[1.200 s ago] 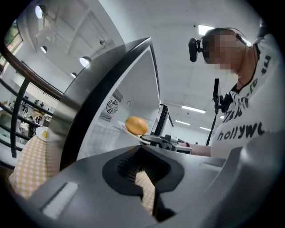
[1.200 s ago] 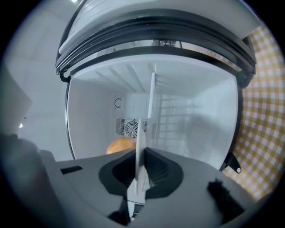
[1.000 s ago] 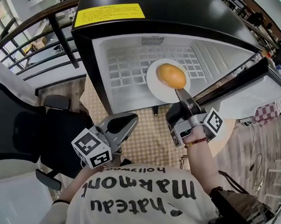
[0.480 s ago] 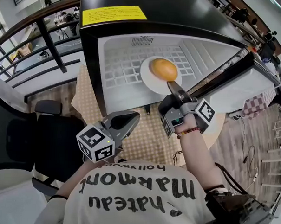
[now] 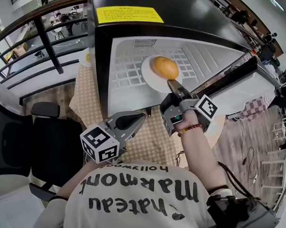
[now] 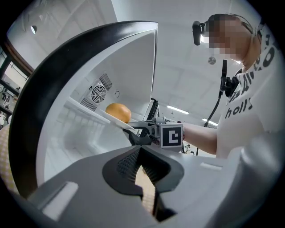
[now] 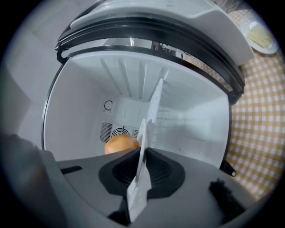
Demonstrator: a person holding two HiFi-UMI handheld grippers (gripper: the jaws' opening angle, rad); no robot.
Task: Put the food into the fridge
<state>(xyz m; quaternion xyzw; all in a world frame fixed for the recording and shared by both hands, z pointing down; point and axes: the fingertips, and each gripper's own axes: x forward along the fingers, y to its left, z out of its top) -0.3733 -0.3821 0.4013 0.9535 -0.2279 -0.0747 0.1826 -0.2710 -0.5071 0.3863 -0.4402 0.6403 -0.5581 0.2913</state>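
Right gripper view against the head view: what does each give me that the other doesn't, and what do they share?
Only the right gripper view: the white plate seen edge-on, its rim clamped between the right gripper's jaws.

Only the head view: the left gripper held outside the fridge, the yellow label on the fridge top, and the black chair.

Both: the round orange food on that plate, inside the open fridge, and the checked tablecloth in front of it.

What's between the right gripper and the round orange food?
Only a bare strip of the white plate under the orange food, its rim pinched by the right gripper; head view shows it.
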